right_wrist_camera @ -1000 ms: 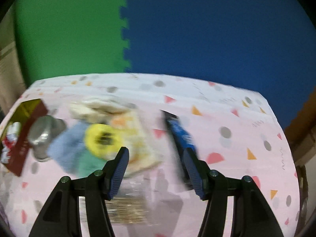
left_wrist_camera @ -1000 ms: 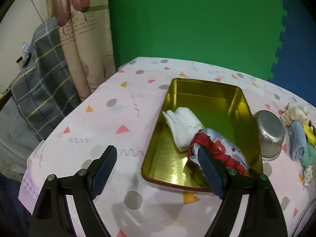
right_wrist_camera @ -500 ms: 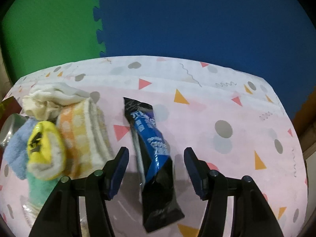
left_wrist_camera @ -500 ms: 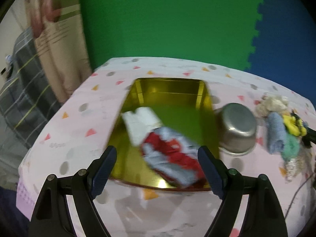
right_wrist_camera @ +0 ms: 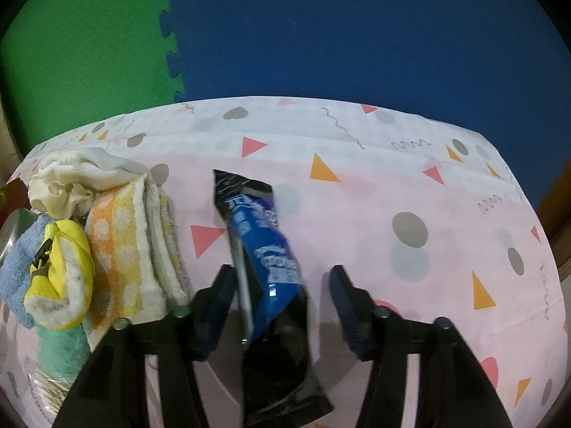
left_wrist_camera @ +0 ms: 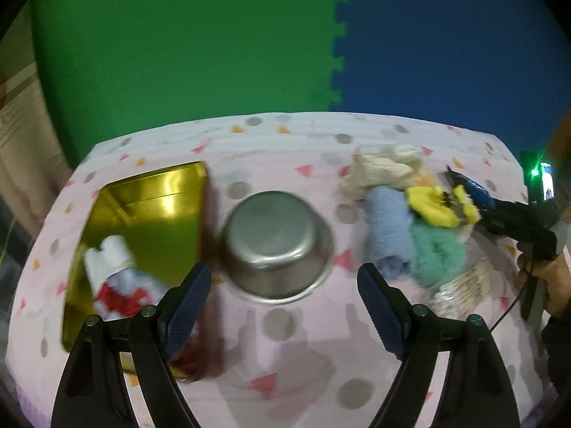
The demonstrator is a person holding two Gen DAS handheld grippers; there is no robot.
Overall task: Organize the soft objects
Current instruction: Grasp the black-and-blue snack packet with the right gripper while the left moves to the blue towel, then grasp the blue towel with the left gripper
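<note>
Two grippers are in play. Nearest us, the right gripper straddles the black-and-blue snack packet, which lies flat on the counter. Its jaws have just been closing and stand about half open; the left pad looks close against the packet's edge, the right pad is apart from it, so we do not yet hold it. To do this step well, we judge it best to keep the jaws level with the packet's middle, close slowly, and pinch film rather than contents, since the pouch will likely crumple and slip. The white print on the blue panel is too blurred to read.

The left gripper hangs wide open and empty above the counter, facing the upturned steel bowl. Left of the bowl sits the gold tin, holding a white sock and a red-and-grey cloth.

Further out, just left of the packet, lies the soft pile: an orange-dotted towel, a yellow item, a blue cloth, a green cloth and a cream rag. These remain to be sorted.
</note>
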